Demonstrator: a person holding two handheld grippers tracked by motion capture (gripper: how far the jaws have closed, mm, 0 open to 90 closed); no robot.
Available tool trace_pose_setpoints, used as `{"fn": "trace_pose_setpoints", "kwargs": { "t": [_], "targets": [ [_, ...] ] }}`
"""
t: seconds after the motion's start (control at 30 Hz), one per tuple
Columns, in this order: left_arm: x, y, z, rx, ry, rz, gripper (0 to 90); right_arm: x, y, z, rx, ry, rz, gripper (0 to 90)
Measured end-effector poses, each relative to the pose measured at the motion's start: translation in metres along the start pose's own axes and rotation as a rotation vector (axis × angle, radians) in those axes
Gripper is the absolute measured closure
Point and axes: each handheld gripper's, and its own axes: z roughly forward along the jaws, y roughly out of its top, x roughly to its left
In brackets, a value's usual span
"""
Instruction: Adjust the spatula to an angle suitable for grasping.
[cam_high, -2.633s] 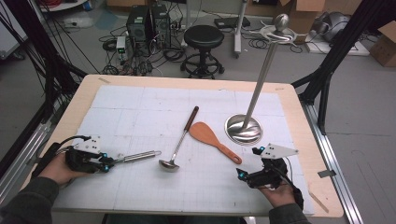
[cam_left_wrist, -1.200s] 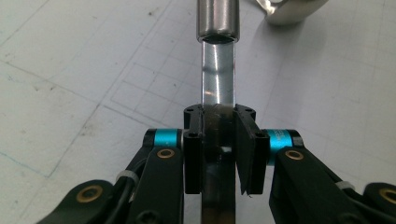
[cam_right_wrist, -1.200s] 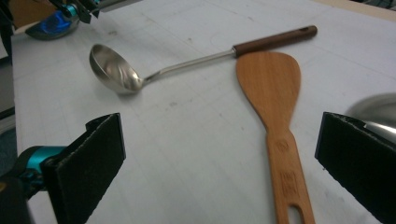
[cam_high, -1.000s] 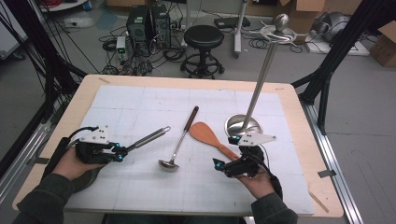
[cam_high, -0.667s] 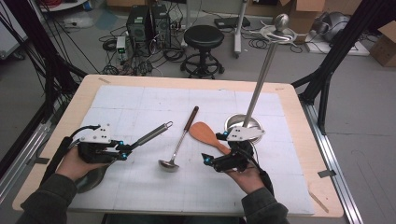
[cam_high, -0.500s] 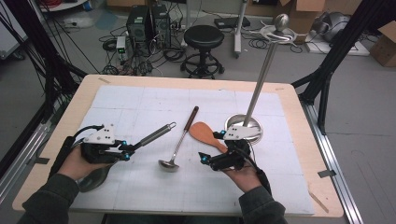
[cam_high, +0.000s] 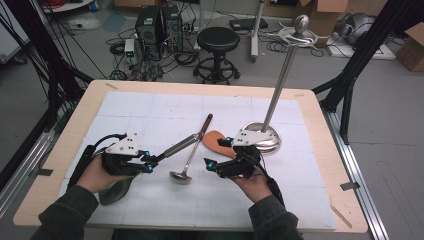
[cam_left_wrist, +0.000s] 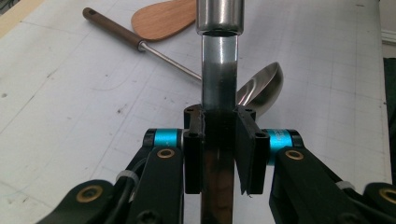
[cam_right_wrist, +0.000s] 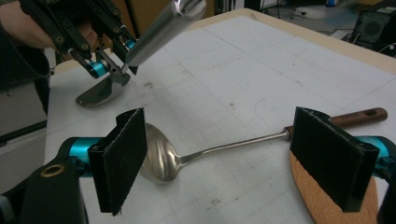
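Note:
My left gripper (cam_high: 147, 162) (cam_left_wrist: 219, 154) is shut on the thick steel handle of a big serving spoon (cam_high: 172, 149). The handle slants up to the right, and the spoon's bowl (cam_high: 114, 191) hangs below the hand. A steel ladle with a dark wooden handle (cam_high: 192, 150) lies mid-table, and a wooden spatula (cam_high: 220, 142) lies beside it. My right gripper (cam_high: 212, 165) (cam_right_wrist: 229, 163) stands open just above the ladle (cam_right_wrist: 159, 161). Its jaws have just been closing. The ladle's thin stem runs between the pads, which do not touch it.
A steel stand with a round base (cam_high: 265, 139) and a ball-topped pole (cam_high: 300, 24) rises at the right rear of the white mat. The spatula's blade (cam_right_wrist: 327, 205) lies under my right gripper's right pad. A stool (cam_high: 217, 40) and cables stand beyond the table.
The right hand has moved left from the stand's base to the ladle. The left hand has shifted right and lifted, carrying the spoon with its handle tilted upward.

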Motion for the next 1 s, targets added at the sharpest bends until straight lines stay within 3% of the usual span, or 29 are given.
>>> {"fn": "trace_pose_setpoints", "kwargs": {
  "t": [0.23, 0.57, 0.7, 1.0],
  "targets": [
    [-0.003, 0.015, 0.010, -0.009, -0.013, 0.015, 74.7, 0.004, 0.008, 0.006, -0.010, 0.029, 0.010, 20.5],
    [-0.011, 0.033, 0.029, -0.015, -0.048, 0.039, 74.7, 0.011, 0.024, 0.012, -0.039, 0.108, 0.002, 44.6],
    [-0.011, 0.035, 0.031, -0.017, -0.053, 0.044, 74.6, 0.009, 0.025, 0.013, -0.042, 0.124, 0.034, 54.2],
    [-0.009, 0.034, 0.032, -0.018, -0.066, 0.023, 73.8, 0.001, 0.023, 0.015, -0.038, 0.186, 0.123, 60.0]
  ]
}}
